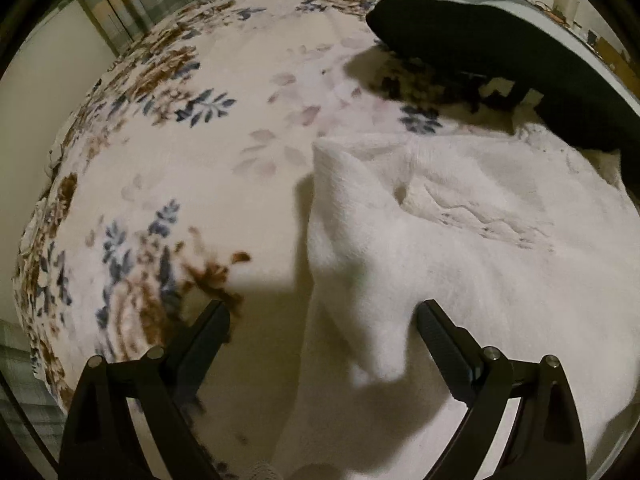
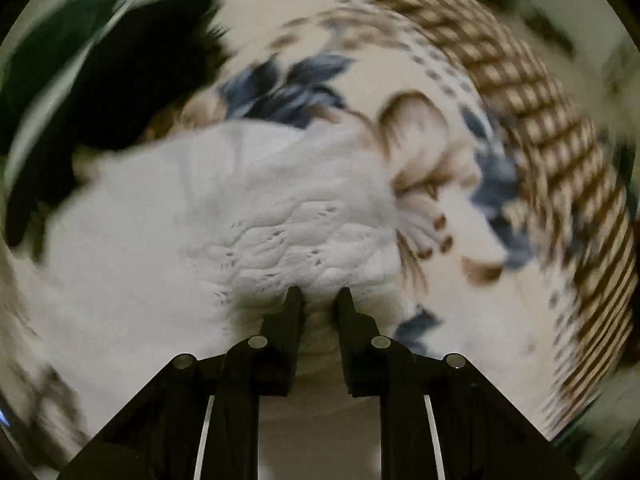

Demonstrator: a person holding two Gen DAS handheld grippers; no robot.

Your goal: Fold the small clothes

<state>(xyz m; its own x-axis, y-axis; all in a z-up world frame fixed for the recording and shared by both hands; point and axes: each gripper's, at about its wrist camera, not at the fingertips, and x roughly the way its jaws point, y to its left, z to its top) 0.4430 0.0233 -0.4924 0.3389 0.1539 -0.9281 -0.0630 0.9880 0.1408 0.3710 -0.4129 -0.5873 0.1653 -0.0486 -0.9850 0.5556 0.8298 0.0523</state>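
A small white garment (image 1: 460,240) with a lace-patterned patch lies on a floral blanket (image 1: 192,168). In the left wrist view my left gripper (image 1: 322,320) is open, its fingers either side of a hanging corner of the garment, not closed on it. In the blurred right wrist view my right gripper (image 2: 319,298) is nearly closed and pinches the white garment (image 2: 240,208) at its lace edge, with cloth bunched between the fingertips.
A black sleeve or arm (image 1: 500,64) reaches over the far right of the blanket. The floral blanket (image 2: 440,160) has a brown striped border (image 2: 540,120). Dark cloth (image 2: 120,80) lies at the upper left in the right wrist view. Curtains (image 1: 120,12) hang beyond.
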